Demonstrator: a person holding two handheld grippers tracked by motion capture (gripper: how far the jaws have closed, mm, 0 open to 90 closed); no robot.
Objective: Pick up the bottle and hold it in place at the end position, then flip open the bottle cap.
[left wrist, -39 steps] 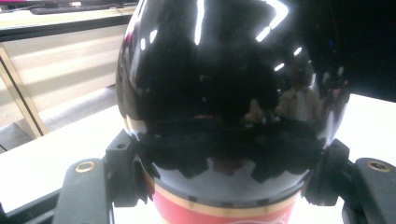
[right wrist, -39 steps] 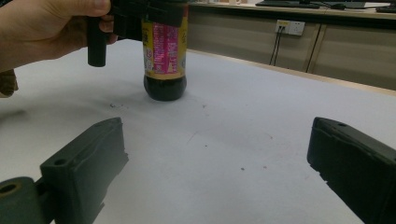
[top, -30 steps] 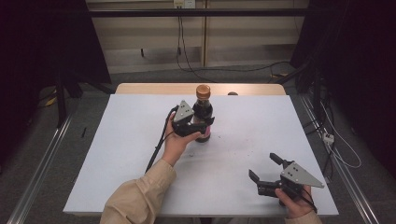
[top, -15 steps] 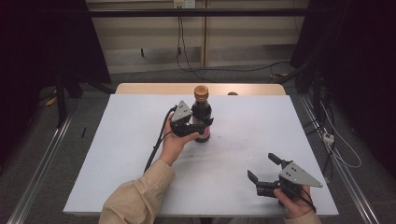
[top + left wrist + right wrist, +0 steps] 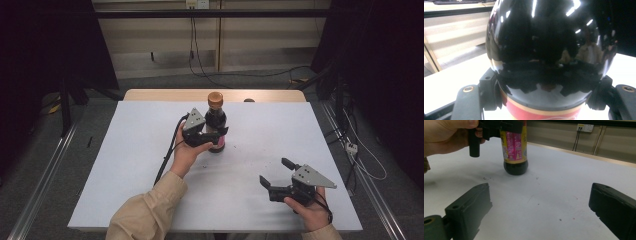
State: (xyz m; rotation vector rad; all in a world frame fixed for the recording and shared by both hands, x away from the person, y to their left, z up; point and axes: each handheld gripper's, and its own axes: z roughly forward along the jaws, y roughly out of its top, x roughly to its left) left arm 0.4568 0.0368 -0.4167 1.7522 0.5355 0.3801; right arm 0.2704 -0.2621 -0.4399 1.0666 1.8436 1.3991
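Bottle (image 5: 216, 122) stands upright — cap up — clamped by the left gripper (image 5: 212, 136); right gripper (image 5: 276, 172) jaws spread.

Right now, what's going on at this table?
A person is working with a hand-held tool in each hand. The left tool is clamped around the body of an upright dark glossy bottle with a brown cap and red label, which stands on the white table toward its far side. The right tool sits near the table's front right corner, its jaws spread wide with nothing between them, pointing toward the bottle.
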